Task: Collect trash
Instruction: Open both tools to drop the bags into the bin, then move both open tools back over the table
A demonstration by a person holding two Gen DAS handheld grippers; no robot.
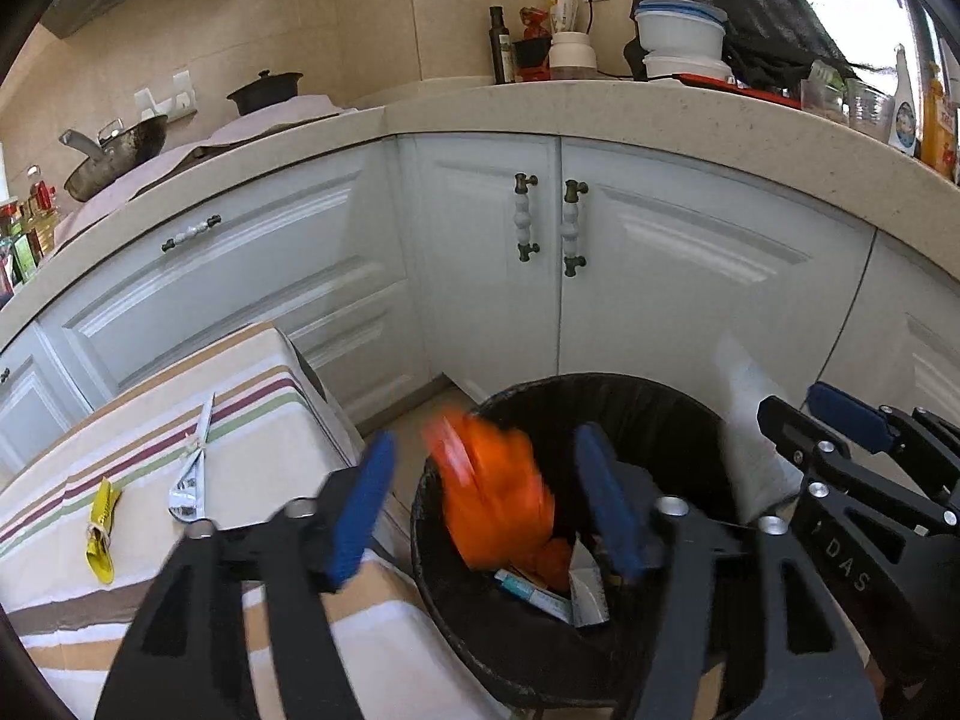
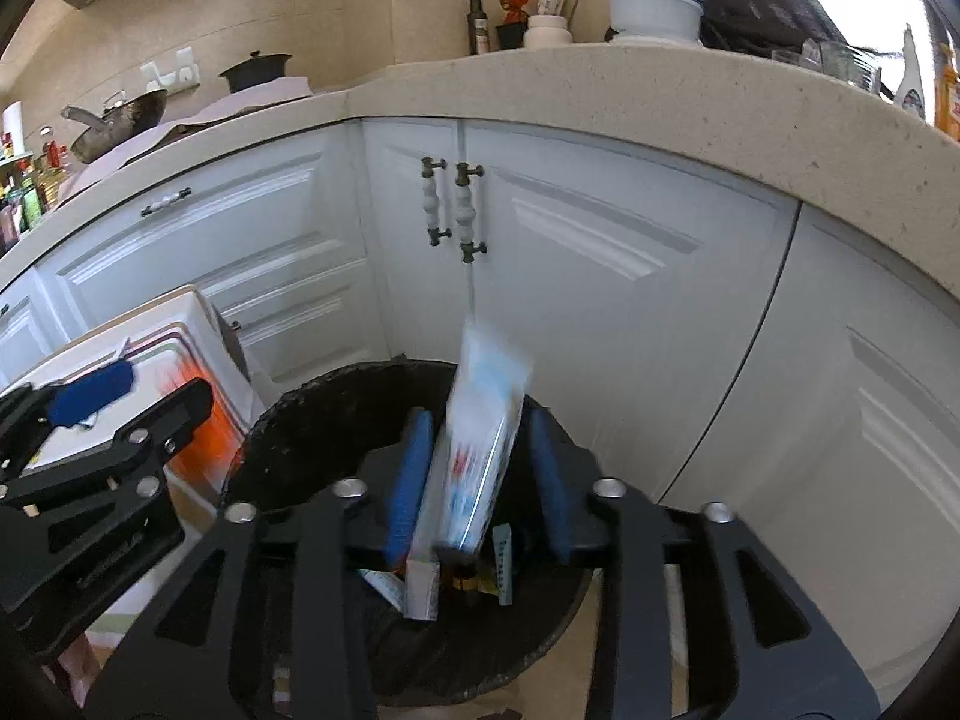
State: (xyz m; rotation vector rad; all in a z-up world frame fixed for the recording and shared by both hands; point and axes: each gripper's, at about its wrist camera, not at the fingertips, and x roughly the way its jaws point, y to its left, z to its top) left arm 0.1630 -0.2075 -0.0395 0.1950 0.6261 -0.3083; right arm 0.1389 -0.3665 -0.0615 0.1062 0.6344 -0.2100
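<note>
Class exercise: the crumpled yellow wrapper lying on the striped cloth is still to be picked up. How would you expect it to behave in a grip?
The yellow wrapper looks thin and creased, so probably light and floppy. Its glossy surface may slip. Lying flat on the striped cloth, it seems unlikely to roll.

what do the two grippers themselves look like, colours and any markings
Both match: the left gripper and right gripper have black linkage arms with cut-out slots, silver round pivot pins at the joints, and two long fingers faced with blue pads. White lettering that looks like "DAS" is printed on the right gripper's black body in the left wrist view. No cables, hands or sleeves show.
</note>
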